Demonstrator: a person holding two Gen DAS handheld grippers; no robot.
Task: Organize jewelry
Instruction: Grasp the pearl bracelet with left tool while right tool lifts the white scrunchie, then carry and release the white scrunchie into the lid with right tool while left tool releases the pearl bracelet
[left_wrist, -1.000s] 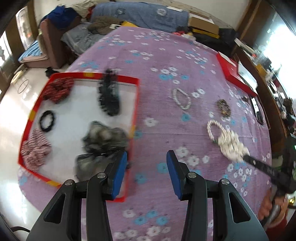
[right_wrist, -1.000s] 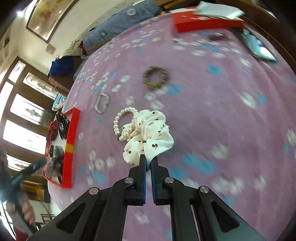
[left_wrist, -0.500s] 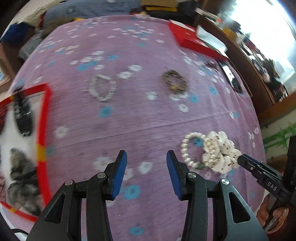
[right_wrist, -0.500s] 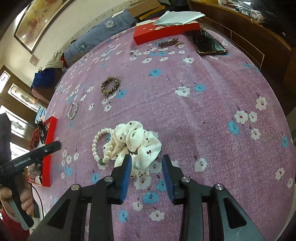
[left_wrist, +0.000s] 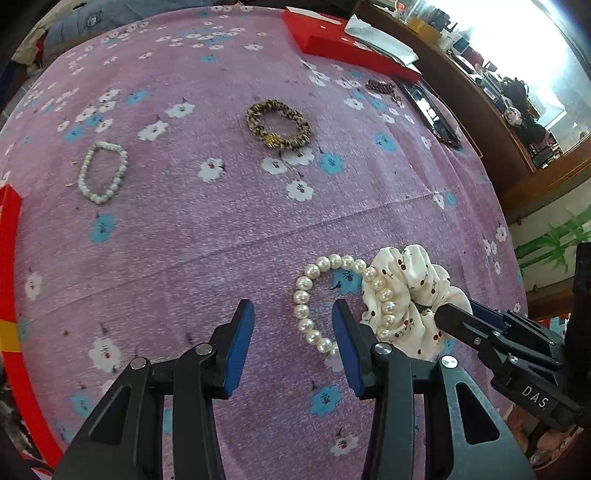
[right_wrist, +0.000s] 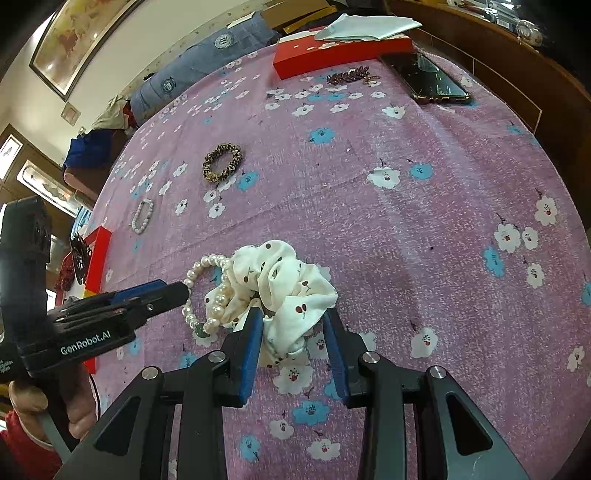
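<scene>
We see the scrunchie (right_wrist: 284, 284) lying on the surface (right_wrist: 424, 221), between the right tool's (right_wrist: 293, 345) parted fingers, pearl bracelet (left_wrist: 314, 295) draped against it. Left tool (left_wrist: 293, 339) closing slightly, empty, just left.

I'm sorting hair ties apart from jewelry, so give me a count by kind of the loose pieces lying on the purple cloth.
Pearl bracelets: 2
Scrunchies: 2, white cherry-print scrunchie, leopard-print scrunchie
Dark red beaded piece: 1
Total: 5

Cream wall (right_wrist: 122, 59) with a framed picture (right_wrist: 77, 40), dark wooden cabinet (left_wrist: 491, 122) alongside, daylight blazing through the window (left_wrist: 517, 40)
</scene>
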